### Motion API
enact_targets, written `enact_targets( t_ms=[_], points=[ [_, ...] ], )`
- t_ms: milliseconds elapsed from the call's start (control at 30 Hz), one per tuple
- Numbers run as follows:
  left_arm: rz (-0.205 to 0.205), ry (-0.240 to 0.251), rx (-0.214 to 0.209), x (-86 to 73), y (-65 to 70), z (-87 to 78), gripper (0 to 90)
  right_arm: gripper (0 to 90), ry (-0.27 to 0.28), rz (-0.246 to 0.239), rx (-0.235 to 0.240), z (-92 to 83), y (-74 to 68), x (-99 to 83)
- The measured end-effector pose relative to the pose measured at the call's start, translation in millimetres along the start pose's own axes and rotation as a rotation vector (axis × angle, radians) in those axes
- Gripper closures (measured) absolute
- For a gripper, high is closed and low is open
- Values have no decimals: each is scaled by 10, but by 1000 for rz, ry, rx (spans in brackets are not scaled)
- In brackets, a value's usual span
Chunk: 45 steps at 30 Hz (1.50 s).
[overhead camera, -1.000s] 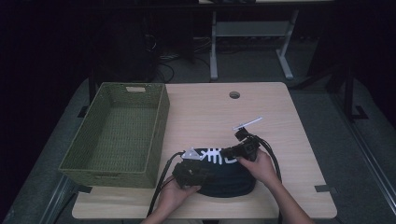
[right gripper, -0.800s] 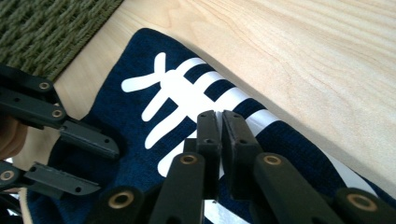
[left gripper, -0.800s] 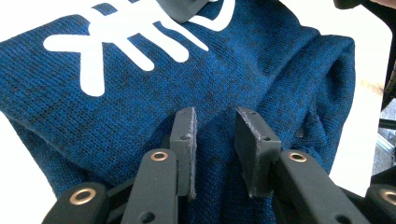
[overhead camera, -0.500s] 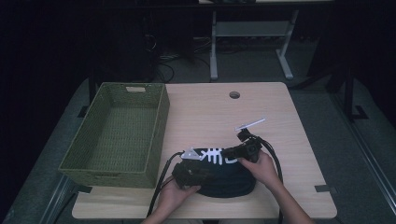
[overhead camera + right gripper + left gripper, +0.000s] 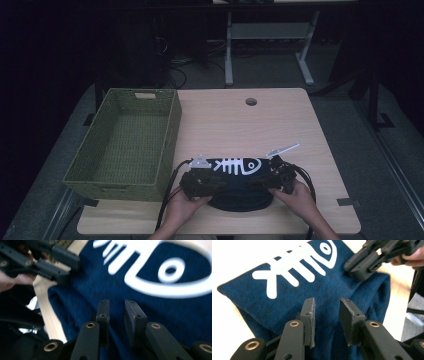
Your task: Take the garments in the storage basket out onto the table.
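A folded dark blue garment [image 5: 240,187] with a white fish-skeleton print lies flat near the table's front edge. My left gripper [image 5: 216,185] rests at its left end and my right gripper [image 5: 269,180] at its right end, each held by a hand. In the left gripper view the jaws [image 5: 327,315] stand apart above the blue cloth [image 5: 287,297], pinching nothing. In the right gripper view the jaws [image 5: 117,315] also stand apart over the cloth [image 5: 162,320]. Both pairs of jaws have just been opening, with nothing between them.
A green woven basket [image 5: 172,130] with nothing in it stands on the left of the wooden table [image 5: 250,130], close to my left gripper. A round cable hole [image 5: 251,101] sits at the back. Dark floor and a desk frame lie beyond.
My right gripper has slid to the right and nearer the front edge along the garment. Its grip on the cloth is let go. The left hand has stayed put.
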<state>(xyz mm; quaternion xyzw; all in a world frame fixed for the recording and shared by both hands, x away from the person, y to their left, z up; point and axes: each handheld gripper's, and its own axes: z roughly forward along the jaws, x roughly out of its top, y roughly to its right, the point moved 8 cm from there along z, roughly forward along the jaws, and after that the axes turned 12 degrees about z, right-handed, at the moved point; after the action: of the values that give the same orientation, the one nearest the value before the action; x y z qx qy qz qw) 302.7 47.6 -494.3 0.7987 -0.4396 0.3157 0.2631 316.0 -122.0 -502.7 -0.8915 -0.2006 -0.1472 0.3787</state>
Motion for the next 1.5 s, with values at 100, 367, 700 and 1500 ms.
enact_targets(
  t_ms=[100, 367, 700, 1500],
  points=[
    [3, -11, 0, -59, 13, 34, 643, 730, 6, -2, 20, -12, -3, -74],
    [19, -18, 7, -120, 33, 82, 644, 763, 12, 8, 23, 46, 79, -161],
    [-17, 29, 45, 28, -58, -76, 619, 685, 74, 10, 13, -106, 56, -72],
    [-144, 9, 166, -144, -375, -94, 531, 523, 144, 91, -148, -354, 443, -103]
  ],
)
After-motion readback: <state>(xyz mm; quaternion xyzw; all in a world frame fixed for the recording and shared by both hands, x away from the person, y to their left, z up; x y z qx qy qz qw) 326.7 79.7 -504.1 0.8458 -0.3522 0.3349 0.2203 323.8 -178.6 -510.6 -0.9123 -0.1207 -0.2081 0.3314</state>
